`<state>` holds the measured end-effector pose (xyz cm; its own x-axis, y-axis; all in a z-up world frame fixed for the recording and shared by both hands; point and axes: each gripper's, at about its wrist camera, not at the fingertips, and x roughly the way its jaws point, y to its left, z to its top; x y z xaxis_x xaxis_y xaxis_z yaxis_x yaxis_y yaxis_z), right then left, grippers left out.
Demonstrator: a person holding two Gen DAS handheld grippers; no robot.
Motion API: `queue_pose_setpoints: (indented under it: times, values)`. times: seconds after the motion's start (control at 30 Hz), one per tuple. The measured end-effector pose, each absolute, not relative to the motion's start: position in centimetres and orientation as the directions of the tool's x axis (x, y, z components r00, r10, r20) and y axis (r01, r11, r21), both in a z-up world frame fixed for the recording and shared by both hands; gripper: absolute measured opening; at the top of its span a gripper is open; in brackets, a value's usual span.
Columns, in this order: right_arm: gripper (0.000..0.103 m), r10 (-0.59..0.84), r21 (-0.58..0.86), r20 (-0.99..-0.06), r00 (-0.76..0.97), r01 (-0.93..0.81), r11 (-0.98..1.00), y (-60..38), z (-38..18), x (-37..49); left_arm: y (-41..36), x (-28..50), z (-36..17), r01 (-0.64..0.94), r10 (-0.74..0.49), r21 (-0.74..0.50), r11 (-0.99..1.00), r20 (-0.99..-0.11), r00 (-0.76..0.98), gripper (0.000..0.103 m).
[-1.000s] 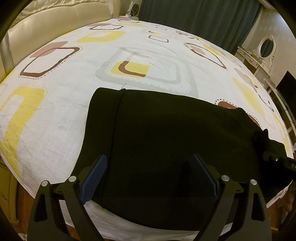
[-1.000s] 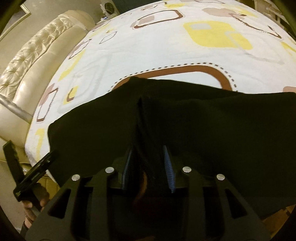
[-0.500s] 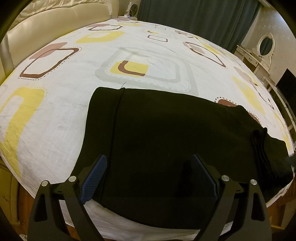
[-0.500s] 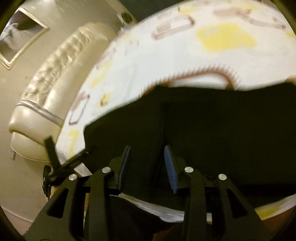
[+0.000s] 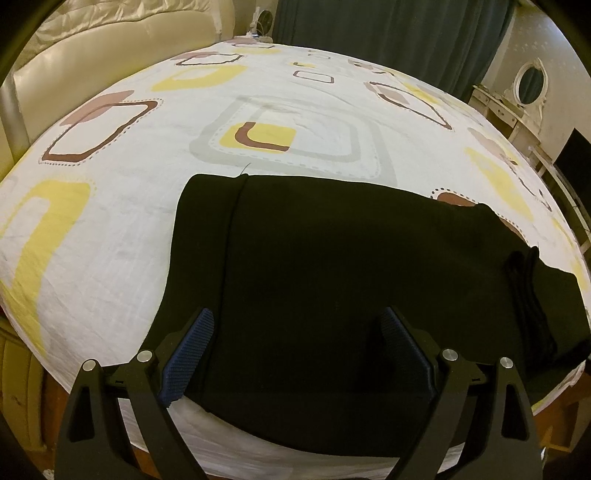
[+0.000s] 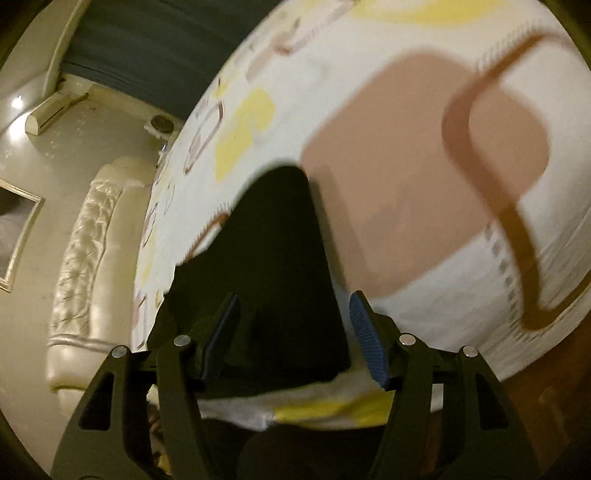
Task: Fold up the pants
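Black pants [image 5: 332,266] lie folded flat on the patterned bedsheet [image 5: 110,221], near the bed's front edge. Their ribbed waistband [image 5: 528,299] bunches at the right end. My left gripper [image 5: 295,343] hovers open over the pants' near part, its blue pads [image 5: 190,354] wide apart and gripping nothing. In the blurred right wrist view the same pants [image 6: 280,266] run away from the camera as a dark wedge. My right gripper [image 6: 293,332] hangs over their near end with its jaws opening; the blue pad [image 6: 365,343] stands clear of the cloth.
A cream padded headboard [image 5: 110,48] borders the bed [image 5: 332,110] on the left, with dark curtains [image 5: 388,33] behind. A white dresser with an oval mirror [image 5: 530,83] stands at the right. The bed's wooden frame [image 6: 535,398] shows below the sheet edge.
My right gripper let go of the pants' fold, spread its jaws, rolled and swept fast sideways toward the garment's end. It has left the left wrist view. The left gripper stayed still.
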<state>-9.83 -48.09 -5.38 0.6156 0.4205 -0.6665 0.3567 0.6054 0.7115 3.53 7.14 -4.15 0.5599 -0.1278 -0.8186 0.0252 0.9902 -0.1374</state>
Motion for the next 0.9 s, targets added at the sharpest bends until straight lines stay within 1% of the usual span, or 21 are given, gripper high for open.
queue_pose_setpoints:
  times: [0.03,0.07,0.1,0.13,0.2,0.3,0.37,0.5,0.57,0.63,0.77,0.87,0.9]
  values:
    - [0.051,0.447,0.719,-0.662,0.601,0.345,0.603,-47.7,-5.9,-9.7,7.1,3.5,-4.2,0.026,-0.126,-0.134,0.991,-0.819,0.560,0.091]
    - [0.045,0.445,0.701,-0.679,0.585,0.333,0.631,-47.0,-6.2,-9.6,7.1,3.5,-4.2,0.027,-0.124,-0.132,0.991,-0.819,0.560,0.091]
    - [0.037,0.421,0.664,-0.706,0.570,0.327,0.672,-46.5,-6.1,-9.6,7.1,3.5,-4.2,0.028,-0.124,-0.131,0.991,-0.819,0.561,0.091]
    - [0.031,0.391,0.609,-0.746,0.540,0.313,0.729,-45.9,-6.2,-9.5,7.1,3.5,-4.2,0.028,-0.124,-0.131,0.991,-0.818,0.561,0.091]
    - [0.029,0.375,0.577,-0.765,0.524,0.298,0.760,-45.5,-6.5,-9.4,7.1,3.5,-4.2,0.029,-0.125,-0.132,0.991,-0.817,0.562,0.091]
    - [0.028,0.389,0.592,-0.750,0.535,0.281,0.755,-45.7,-7.1,-9.8,7.0,3.5,-4.3,0.033,-0.125,-0.129,0.991,-0.816,0.564,0.091]
    - [0.030,0.393,0.597,-0.745,0.539,0.276,0.753,-45.8,-7.0,-9.9,7.0,3.5,-4.3,0.035,-0.125,-0.128,0.991,-0.815,0.565,0.091]
    - [0.039,0.447,0.660,-0.701,0.555,0.267,0.702,-46.3,-6.1,-9.2,7.1,3.4,-4.2,0.043,-0.132,-0.130,0.991,-0.815,0.564,0.091]
    - [0.040,0.451,0.680,-0.678,0.580,0.264,0.684,-47.3,-5.0,-8.4,7.1,3.4,-4.2,0.045,-0.132,-0.130,0.991,-0.815,0.564,0.091]
    - [0.044,0.445,0.685,-0.670,0.594,0.264,0.679,-48.2,-4.6,-7.3,7.1,3.4,-4.2,0.043,-0.132,-0.131,0.990,-0.814,0.565,0.091]
    - [0.044,0.464,0.726,-0.638,0.614,0.278,0.629,-50.0,-5.2,-3.5,6.9,3.3,-4.3,0.047,-0.129,-0.124,0.991,-0.813,0.567,0.091]
    - [0.044,0.463,0.738,-0.633,0.620,0.302,0.604,-50.5,-6.1,-0.6,6.8,3.3,-4.3,0.051,-0.129,-0.121,0.991,-0.812,0.569,0.091]
    - [0.042,0.463,0.739,-0.633,0.620,0.306,0.600,-50.5,-6.3,0.3,6.9,3.3,-4.3,0.052,-0.130,-0.122,0.991,-0.812,0.569,0.091]
